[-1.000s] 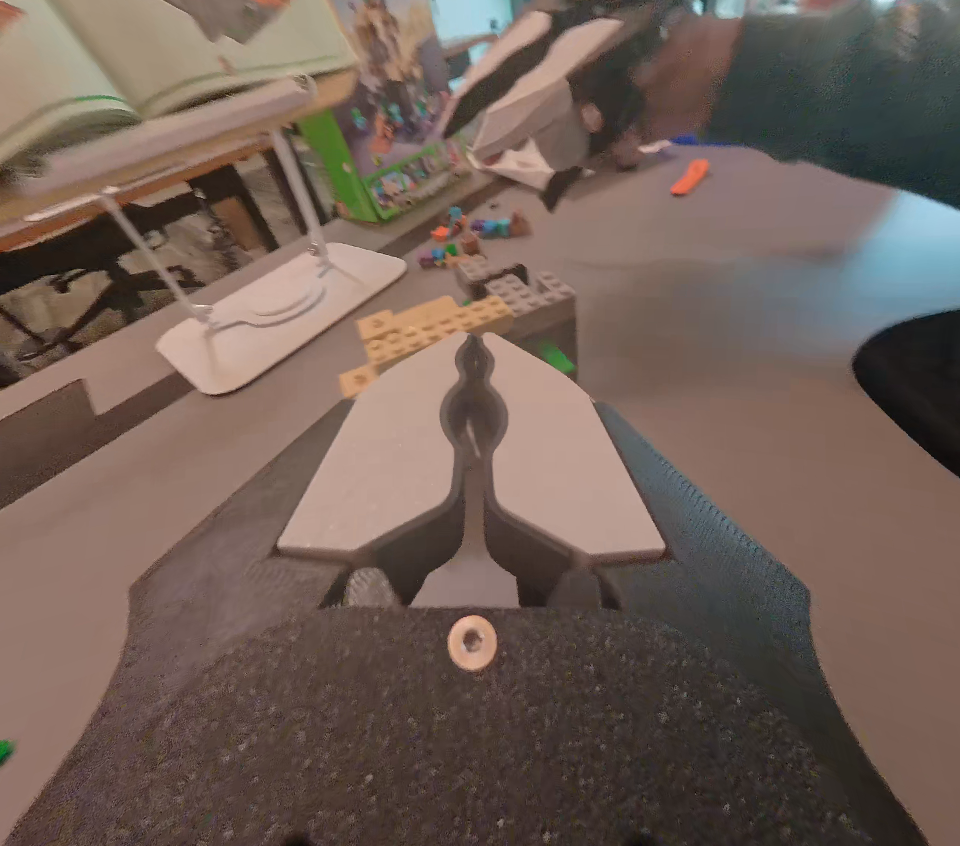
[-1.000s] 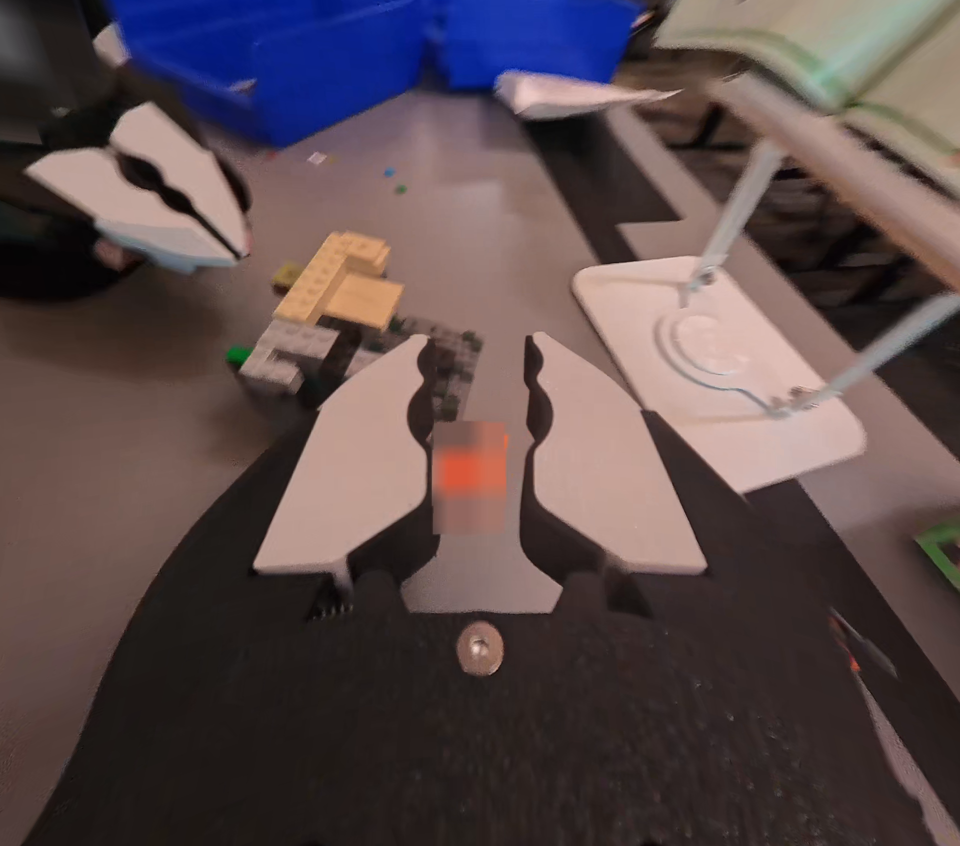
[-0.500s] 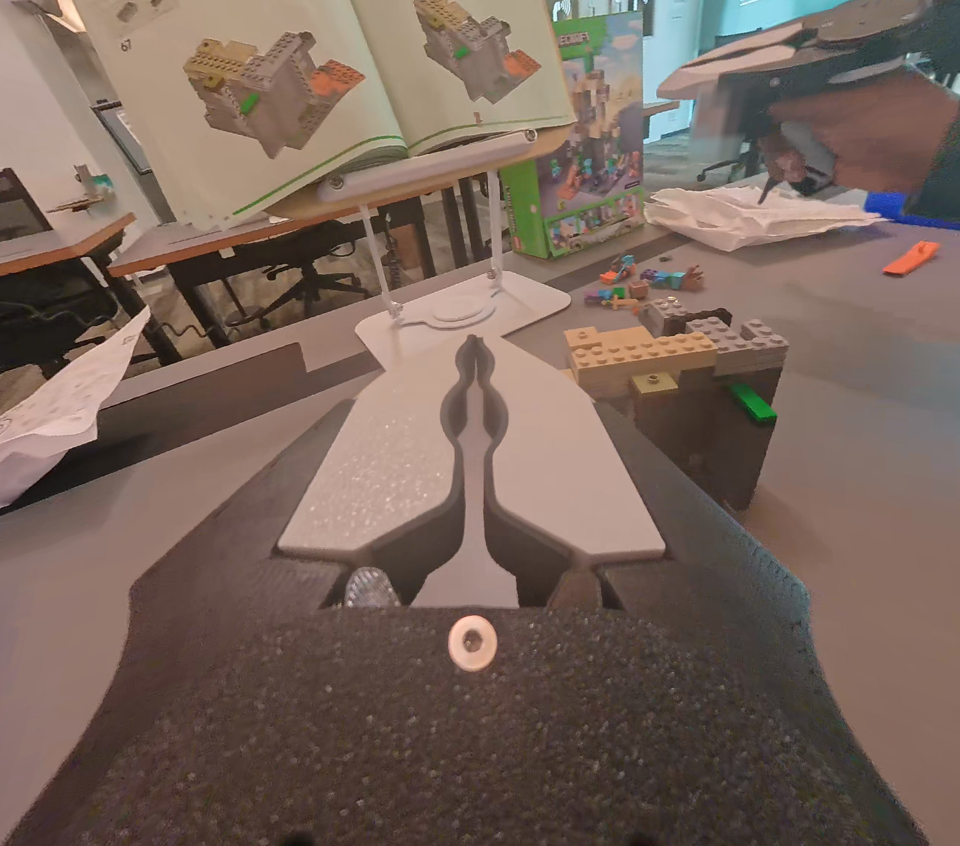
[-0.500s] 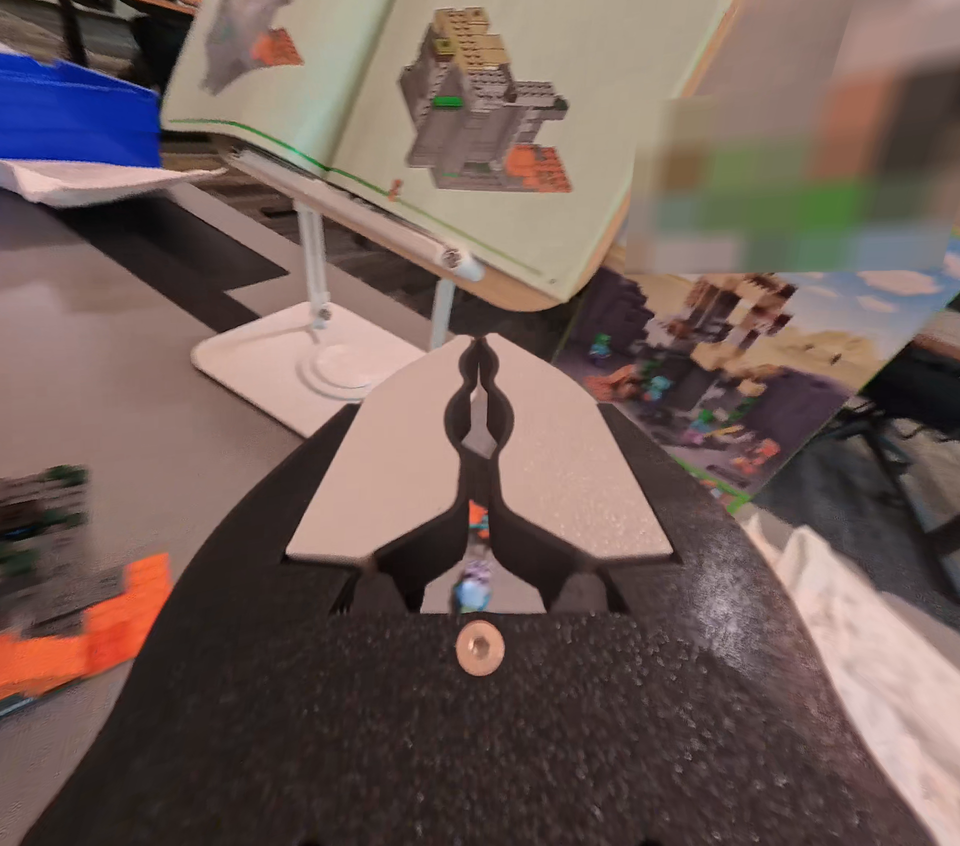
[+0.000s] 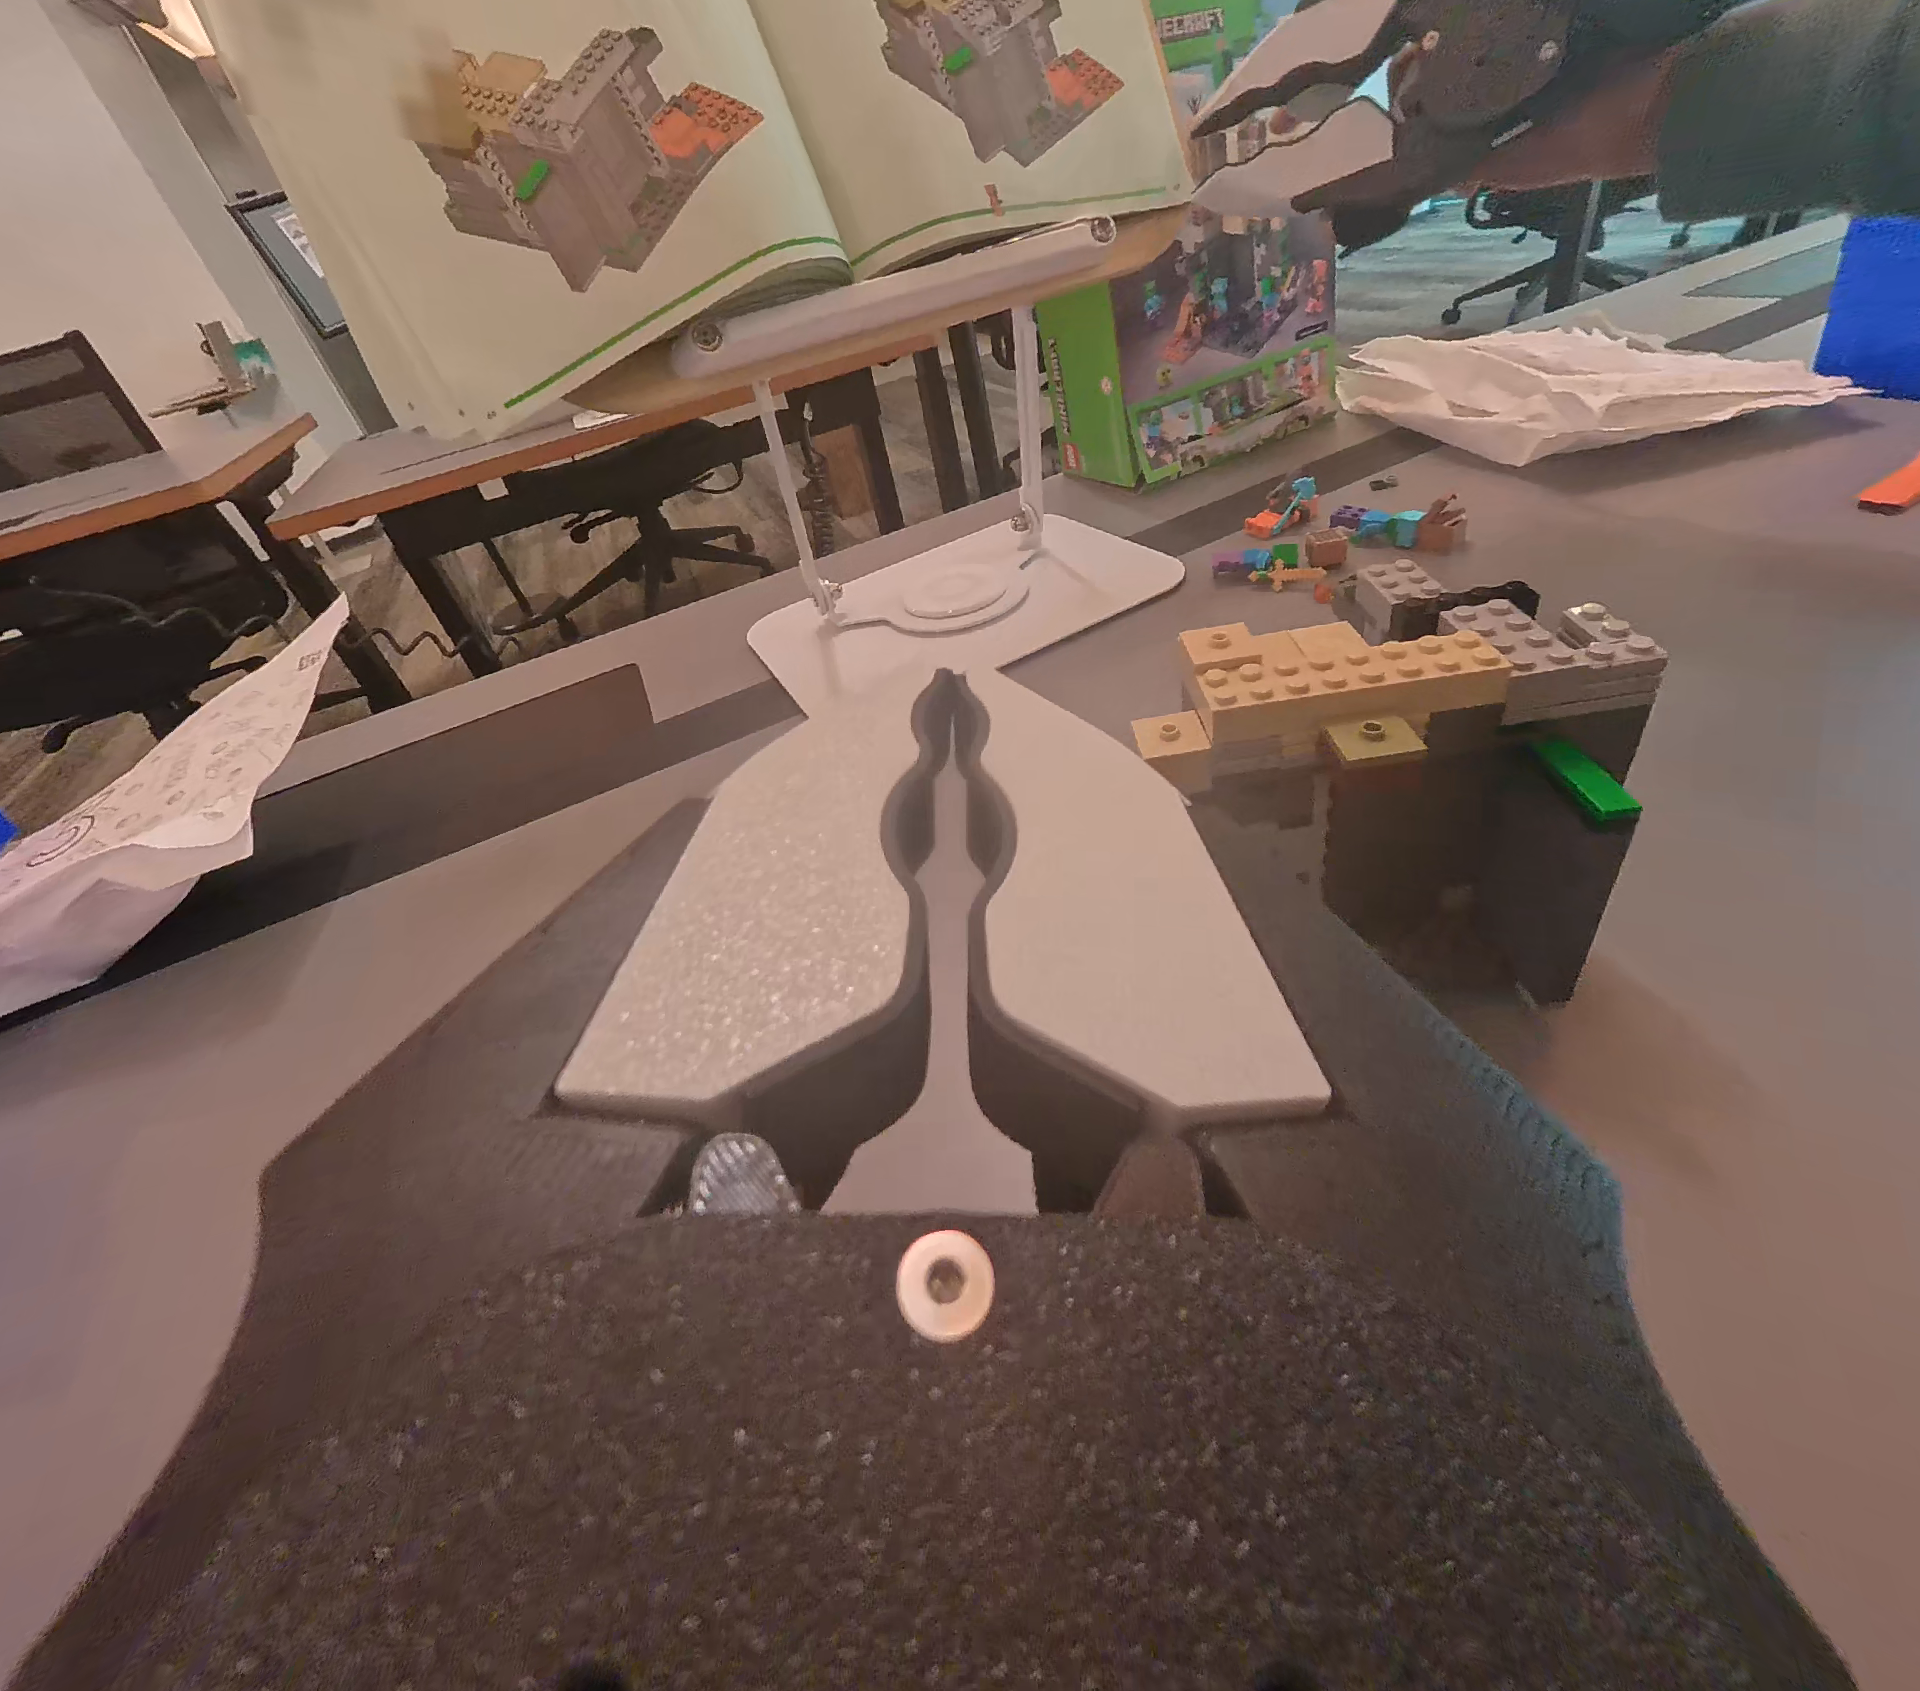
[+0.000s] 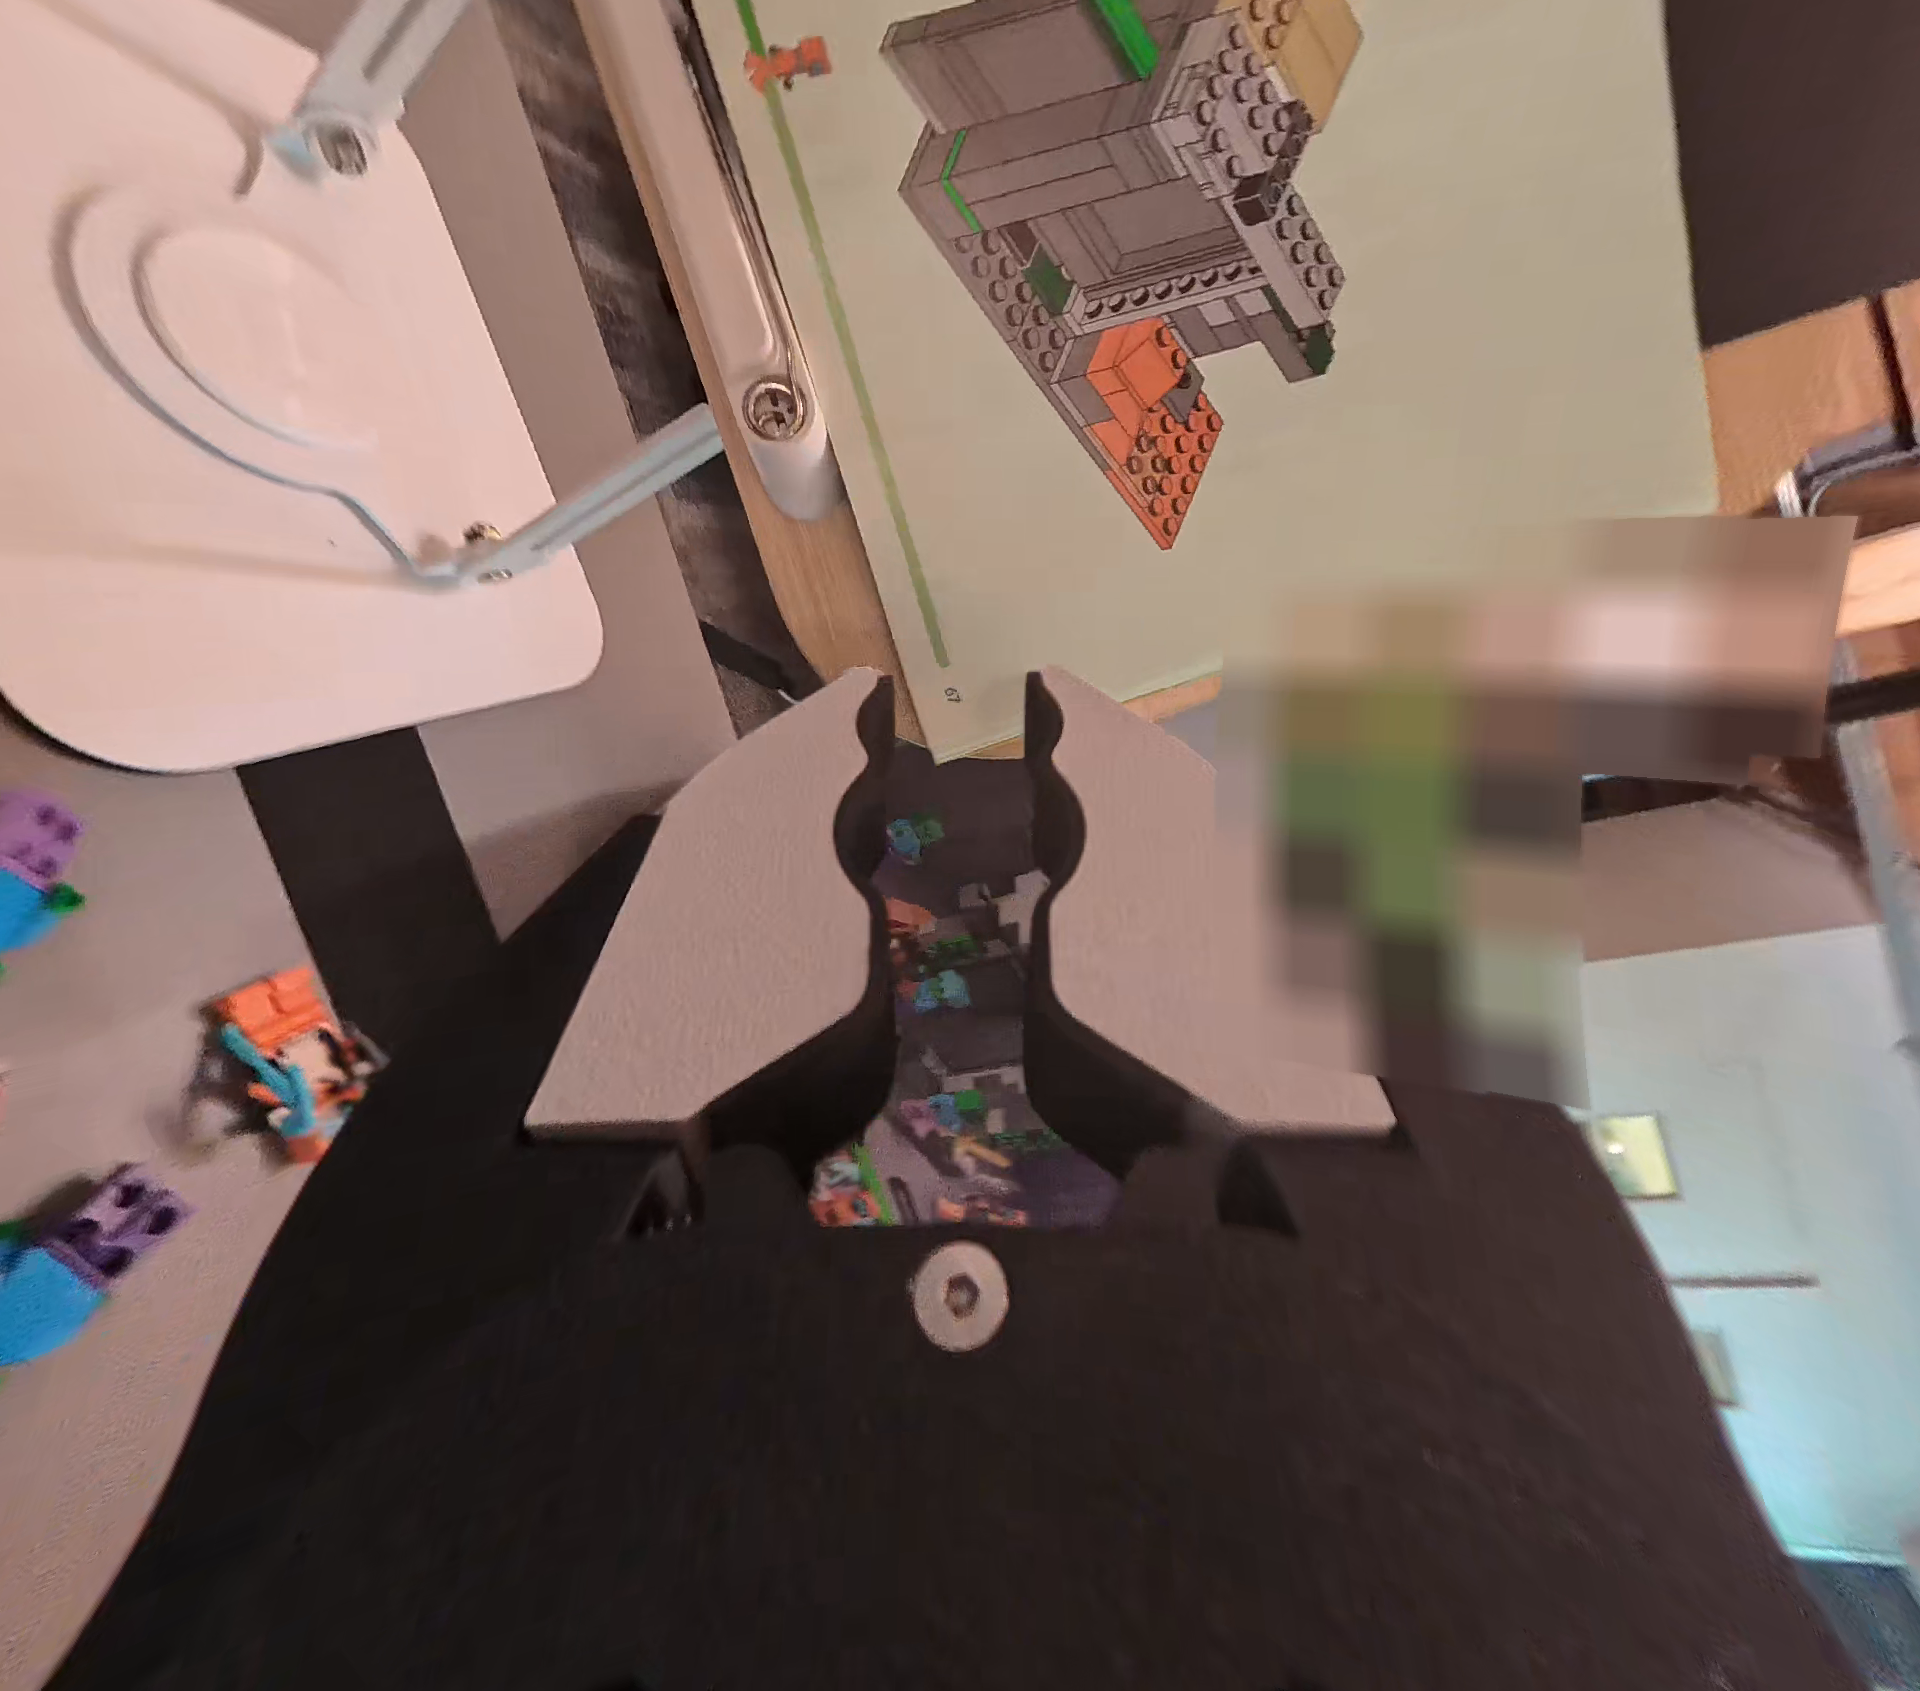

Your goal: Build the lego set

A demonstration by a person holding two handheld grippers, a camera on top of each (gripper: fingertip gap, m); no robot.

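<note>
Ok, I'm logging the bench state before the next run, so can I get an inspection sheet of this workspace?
Surface: grey table, with a dark strip along its far edge.
Job's things: part-built brick model in tan, grey and black; open instruction book on a white stand; green box behind it.
Clutter: loose small bricks; crumpled paper; printed sheet; orange piece.
Grippers: left hand-held gripper shut, holding nothing, low over the table; right hand-held gripper open, raised at the book's corner.
Cables: coiled cord under the far desk.
Surroundings: desks and office chairs.
</note>
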